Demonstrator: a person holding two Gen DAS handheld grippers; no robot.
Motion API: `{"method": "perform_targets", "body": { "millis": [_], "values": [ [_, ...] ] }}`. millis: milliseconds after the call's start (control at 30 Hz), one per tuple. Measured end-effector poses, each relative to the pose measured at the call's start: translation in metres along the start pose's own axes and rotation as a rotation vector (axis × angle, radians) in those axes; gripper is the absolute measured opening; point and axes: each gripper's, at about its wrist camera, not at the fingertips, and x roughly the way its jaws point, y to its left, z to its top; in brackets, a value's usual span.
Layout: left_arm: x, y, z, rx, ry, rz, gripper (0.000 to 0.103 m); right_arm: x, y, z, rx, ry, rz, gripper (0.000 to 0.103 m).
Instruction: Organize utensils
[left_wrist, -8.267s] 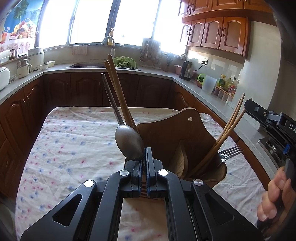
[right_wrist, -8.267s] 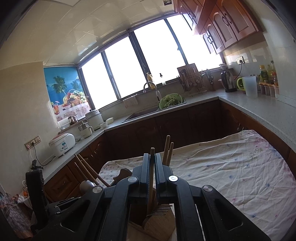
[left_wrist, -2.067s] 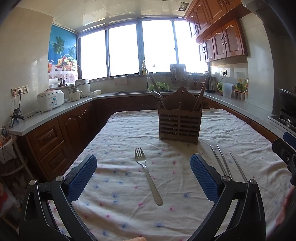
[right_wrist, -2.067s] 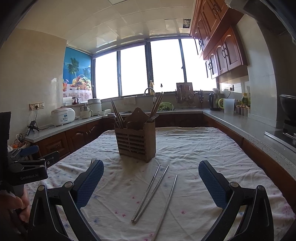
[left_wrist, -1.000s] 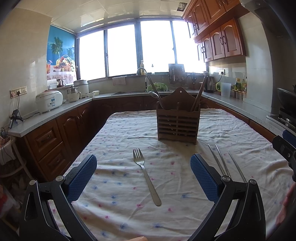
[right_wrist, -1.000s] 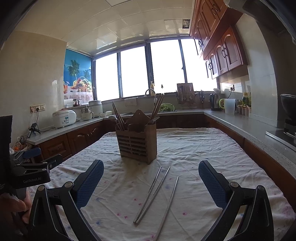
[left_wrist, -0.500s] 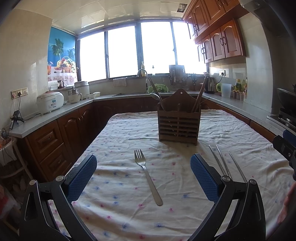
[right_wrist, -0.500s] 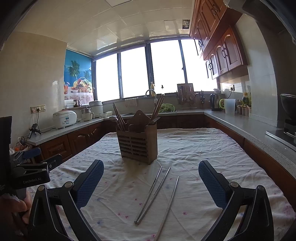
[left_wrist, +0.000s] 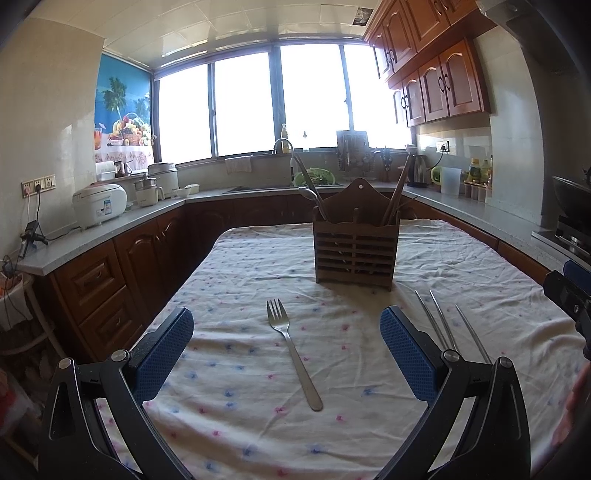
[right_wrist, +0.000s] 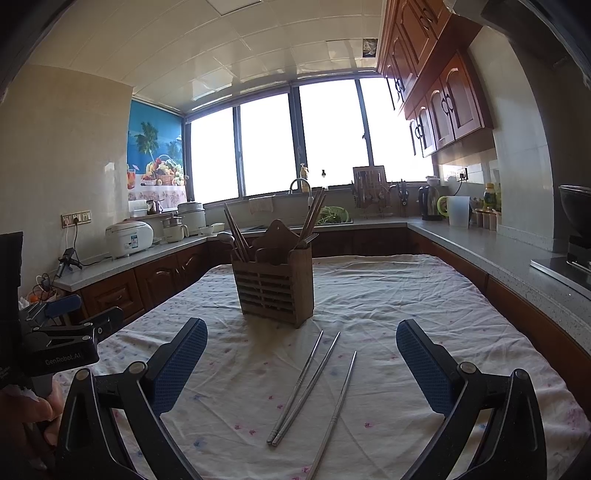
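Note:
A wooden utensil holder (left_wrist: 355, 251) stands mid-table and holds a spoon, wooden chopsticks and a fork; it also shows in the right wrist view (right_wrist: 275, 284). A steel fork (left_wrist: 291, 349) lies on the floral tablecloth, in front of my open, empty left gripper (left_wrist: 286, 352). Three steel chopsticks (right_wrist: 314, 384) lie in front of my open, empty right gripper (right_wrist: 301, 363); they also show at the right of the left wrist view (left_wrist: 447, 325). Both grippers hover above the near end of the table.
The tablecloth (left_wrist: 240, 280) covers the whole table. Dark wooden cabinets with grey counters (left_wrist: 110, 225) ring the room. A rice cooker (left_wrist: 99, 203), a sink and a kettle sit on the counters. A stove (right_wrist: 569, 266) is at the right.
Since 8.3 s ago both grippers let go at the holder, opened and drew back to the table's near end. Over the last second the views hardly shift.

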Motion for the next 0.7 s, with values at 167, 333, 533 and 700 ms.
{"method": "perform_targets", "body": {
  "millis": [167,333,533,700],
  "values": [
    [-0.0008,-0.0003,0.0011,0.002,0.000,-0.005,0.103,0.0002,-0.0007,0.0001,0.001,0.001,0.001,0.103],
    [-0.0010,-0.0005,0.0015,0.000,0.001,-0.005,0.103,0.0003,-0.0012,0.0000,0.002,0.002,0.000,0.103],
    [-0.0003,-0.0011,0.0036,-0.003,0.007,-0.014,0.103,0.0028,-0.0052,-0.0012,0.006,0.010,-0.001,0.103],
    [0.0034,-0.0022,0.0048,-0.004,0.015,-0.026,0.103,0.0078,-0.0096,-0.0013,0.013,0.023,-0.008,0.103]
  ]
}}
